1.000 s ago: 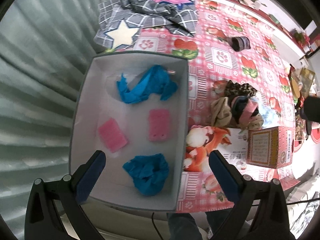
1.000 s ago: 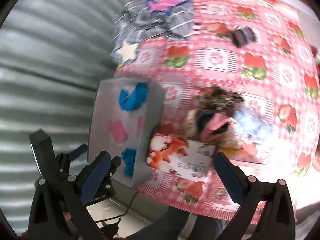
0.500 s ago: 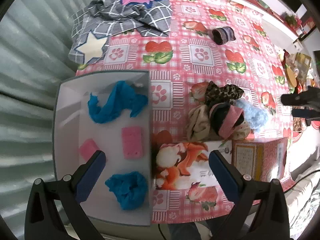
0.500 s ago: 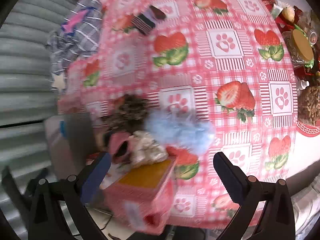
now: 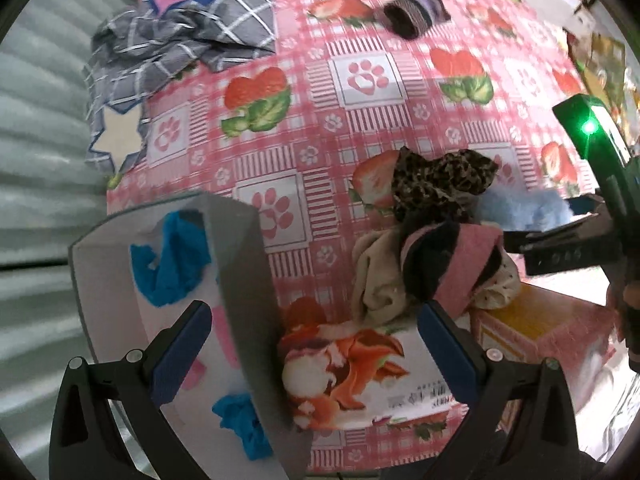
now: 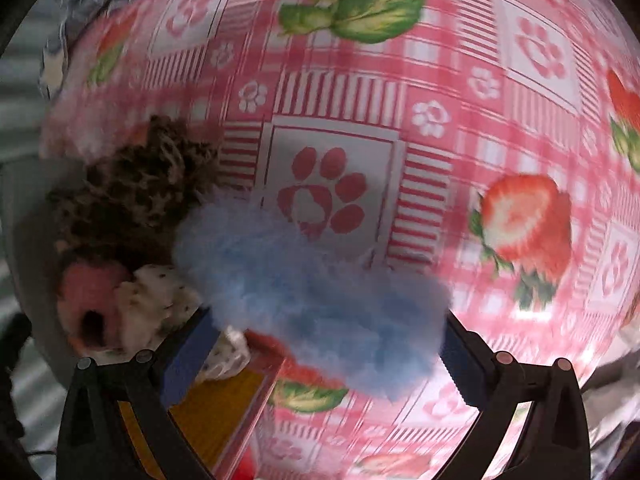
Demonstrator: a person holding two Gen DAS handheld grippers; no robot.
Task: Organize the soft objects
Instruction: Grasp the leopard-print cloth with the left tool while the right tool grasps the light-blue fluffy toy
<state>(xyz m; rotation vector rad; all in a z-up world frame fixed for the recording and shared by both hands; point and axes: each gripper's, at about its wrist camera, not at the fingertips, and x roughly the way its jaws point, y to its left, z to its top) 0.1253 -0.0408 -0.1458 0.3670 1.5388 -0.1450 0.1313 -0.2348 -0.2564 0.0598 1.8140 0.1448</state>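
Strawberry tablecloth (image 5: pixel 360 128) carries a grey box (image 5: pixel 240 264), scrunchies (image 5: pixel 436 240), checked cloth (image 5: pixel 180 40)

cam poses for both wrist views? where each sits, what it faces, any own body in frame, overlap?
Left wrist: on the left gripper, open, looking down at the grey box and the pile of soft items; the right gripper's body and a hand show at the right edge.
Right wrist: on the right gripper, open, close above the fluffy blue piece lying between its fingers; no hand visible.
Shared: leopard-print piece, fluffy blue piece, strawberry tablecloth.
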